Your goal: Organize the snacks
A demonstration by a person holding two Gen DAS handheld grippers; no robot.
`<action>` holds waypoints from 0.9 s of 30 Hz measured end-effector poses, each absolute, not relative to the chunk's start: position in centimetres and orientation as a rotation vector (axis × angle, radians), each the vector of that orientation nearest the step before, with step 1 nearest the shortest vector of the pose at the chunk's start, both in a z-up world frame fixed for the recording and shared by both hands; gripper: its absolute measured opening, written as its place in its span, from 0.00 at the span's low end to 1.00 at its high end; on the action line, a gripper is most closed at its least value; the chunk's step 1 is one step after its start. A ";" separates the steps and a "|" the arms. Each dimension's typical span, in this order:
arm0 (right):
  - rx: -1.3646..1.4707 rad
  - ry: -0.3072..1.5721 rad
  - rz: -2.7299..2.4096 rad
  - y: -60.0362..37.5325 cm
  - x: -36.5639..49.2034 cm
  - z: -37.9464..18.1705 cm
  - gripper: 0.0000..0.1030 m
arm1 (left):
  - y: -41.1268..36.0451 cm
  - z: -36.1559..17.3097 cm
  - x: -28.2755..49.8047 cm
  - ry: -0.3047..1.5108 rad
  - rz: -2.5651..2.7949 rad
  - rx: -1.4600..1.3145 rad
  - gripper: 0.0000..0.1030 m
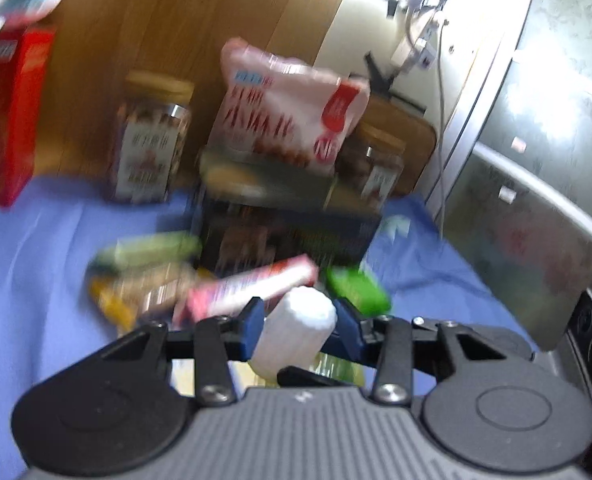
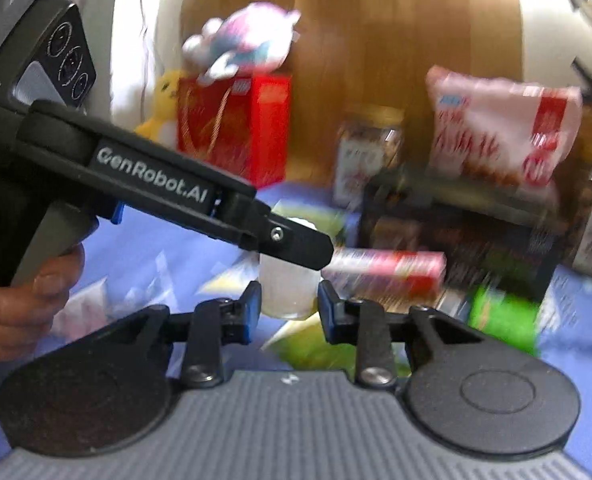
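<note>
My left gripper [image 1: 298, 318] is shut on a white ribbed cup-shaped snack [image 1: 296, 332], held above the blue cloth [image 1: 36, 280]. In the right wrist view the left gripper [image 2: 296, 246] comes in from the left with the white snack [image 2: 290, 288] under its tip. My right gripper [image 2: 290, 304] is open, its fingers on either side of that white snack; I cannot tell whether they touch it. A pink-red snack bar [image 1: 252, 286] [image 2: 388, 268] and a green packet [image 1: 358, 290] [image 2: 504, 316] lie by a dark box [image 1: 292, 236] [image 2: 456, 240].
A pink-white snack bag [image 1: 292, 116] [image 2: 500, 128] rests on the dark box. Two jars [image 1: 152, 140] [image 1: 376, 168] and a red box [image 1: 8, 116] [image 2: 236, 124] stand at the back by a wooden panel. Green and yellow bars [image 1: 148, 250] lie at left.
</note>
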State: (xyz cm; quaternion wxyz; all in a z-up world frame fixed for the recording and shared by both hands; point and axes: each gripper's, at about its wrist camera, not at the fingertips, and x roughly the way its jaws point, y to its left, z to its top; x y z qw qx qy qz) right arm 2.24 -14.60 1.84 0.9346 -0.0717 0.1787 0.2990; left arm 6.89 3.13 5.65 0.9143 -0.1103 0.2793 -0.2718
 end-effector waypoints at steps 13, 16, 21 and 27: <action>-0.088 0.270 0.469 -15.8 14.3 5.2 0.32 | 0.2 8.3 19.3 0.486 -0.521 -0.270 0.38; -0.072 0.295 0.453 -15.9 15.8 4.3 0.32 | 0.1 6.8 21.2 0.541 -0.511 -0.279 0.36; -0.061 0.291 0.440 -16.1 15.9 3.2 0.40 | -0.2 5.7 21.5 0.540 -0.492 -0.255 0.40; 0.018 0.276 0.452 -17.5 15.5 3.7 0.47 | 3.2 7.2 19.5 0.472 -0.468 -0.319 0.44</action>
